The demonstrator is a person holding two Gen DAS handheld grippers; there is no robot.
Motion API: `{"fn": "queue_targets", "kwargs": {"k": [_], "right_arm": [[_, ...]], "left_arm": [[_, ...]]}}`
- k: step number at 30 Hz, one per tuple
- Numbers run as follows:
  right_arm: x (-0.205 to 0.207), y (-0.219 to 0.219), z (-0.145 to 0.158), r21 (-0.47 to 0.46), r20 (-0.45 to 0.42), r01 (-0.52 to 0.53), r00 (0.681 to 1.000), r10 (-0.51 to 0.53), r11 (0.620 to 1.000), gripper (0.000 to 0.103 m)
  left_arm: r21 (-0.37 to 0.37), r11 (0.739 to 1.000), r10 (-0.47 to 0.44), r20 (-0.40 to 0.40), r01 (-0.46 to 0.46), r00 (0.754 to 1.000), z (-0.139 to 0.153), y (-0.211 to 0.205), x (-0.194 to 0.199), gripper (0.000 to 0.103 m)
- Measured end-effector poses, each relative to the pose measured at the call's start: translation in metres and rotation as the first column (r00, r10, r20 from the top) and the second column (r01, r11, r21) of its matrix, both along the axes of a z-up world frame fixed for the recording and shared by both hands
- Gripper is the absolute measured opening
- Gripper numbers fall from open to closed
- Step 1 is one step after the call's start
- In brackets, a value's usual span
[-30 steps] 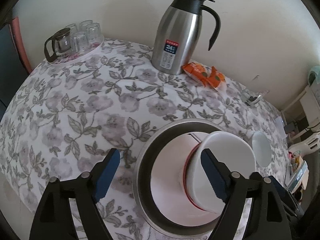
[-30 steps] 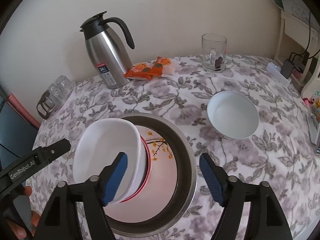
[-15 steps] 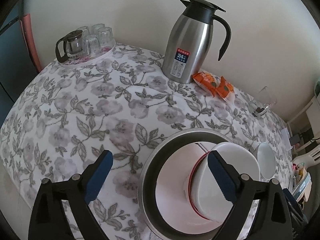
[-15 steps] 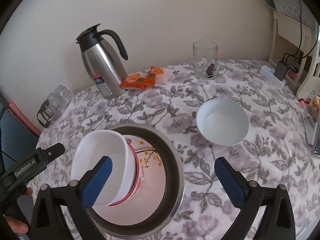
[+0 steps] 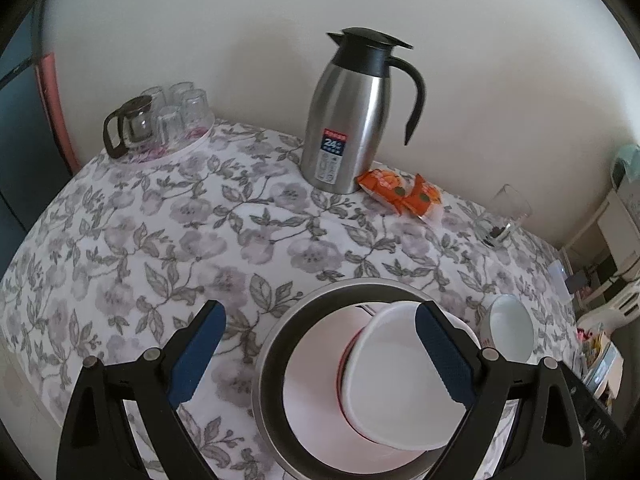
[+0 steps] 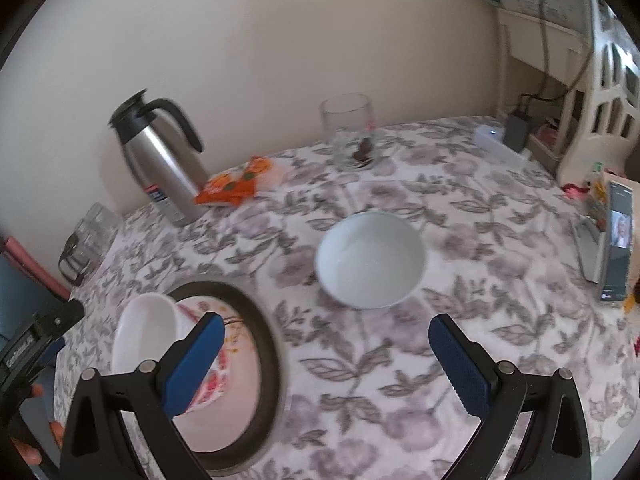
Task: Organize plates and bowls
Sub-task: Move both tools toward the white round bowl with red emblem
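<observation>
A white bowl (image 5: 394,380) with a red rim line leans tilted inside a big metal basin (image 5: 272,364) on the flowery worktop (image 5: 160,240). Another white bowl (image 6: 370,260) sits upright, mouth up, nearby. The left tool (image 5: 316,354) and right tool (image 6: 326,364) are wide, holding nothing.

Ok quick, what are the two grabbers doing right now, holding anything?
Left gripper: open, holding nothing, above the white bowl.
Right gripper: open, holding nothing.
</observation>
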State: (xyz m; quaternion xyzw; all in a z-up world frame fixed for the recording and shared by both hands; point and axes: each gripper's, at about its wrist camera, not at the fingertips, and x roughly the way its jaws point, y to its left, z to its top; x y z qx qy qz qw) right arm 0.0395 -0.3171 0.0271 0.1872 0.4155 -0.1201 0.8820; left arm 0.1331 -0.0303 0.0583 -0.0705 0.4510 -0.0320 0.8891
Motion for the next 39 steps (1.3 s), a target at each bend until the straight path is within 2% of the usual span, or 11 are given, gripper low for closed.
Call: {"fn": "queue_targets", "kwargs": {"k": [9,14,19,22,25,29,34,39], "right_arm": [[-0.014,-0.049,-0.001,0.011,-0.008,0.097,0.995,-0.097,0.995,0.103],[-0.019,-0.073,0.000,0.031,0.016,0.141,0.990,-0.142,0.989,0.103],[-0.019,-0.084,0.001,0.055,0.054,0.150,0.987,-0.153,0.987,0.103],[-0.017,-0.087,-0.002,0.052,0.057,0.149,0.987,-0.152,0.987,0.103],[-0.017,-0.095,-0.010,0.096,0.059,0.159,0.985,-0.165,0.983,0.103],[-0.016,-0.110,-0.024,0.165,0.034,0.186,0.980,-0.194,0.969,0.103],[-0.012,-0.124,-0.042,0.198,-0.006,0.220,0.975,-0.223,0.955,0.103],[-0.005,-0.130,-0.057,0.213,-0.024,0.224,0.974,-0.224,0.951,0.103]], "left_arm": [[0.000,0.997,-0.071,0.055,0.071,0.996,0.017,-0.027,-0.009,0.096],[-0.014,0.993,-0.115,0.030,0.116,0.993,0.023,-0.052,-0.007,0.096],[-0.059,0.982,-0.180,-0.007,0.179,0.984,0.030,-0.090,-0.003,0.096],[-0.074,0.973,-0.222,-0.023,0.219,0.975,0.032,-0.116,-0.002,0.096],[-0.078,0.962,-0.265,-0.022,0.263,0.964,0.033,-0.144,-0.002,0.096],[-0.145,0.952,-0.282,-0.061,0.271,0.958,0.022,-0.168,0.003,0.096],[-0.096,0.958,-0.280,-0.114,0.270,0.953,0.001,-0.194,0.013,0.096],[-0.123,0.963,-0.259,-0.181,0.240,0.949,-0.022,-0.204,0.029,0.096]]}}
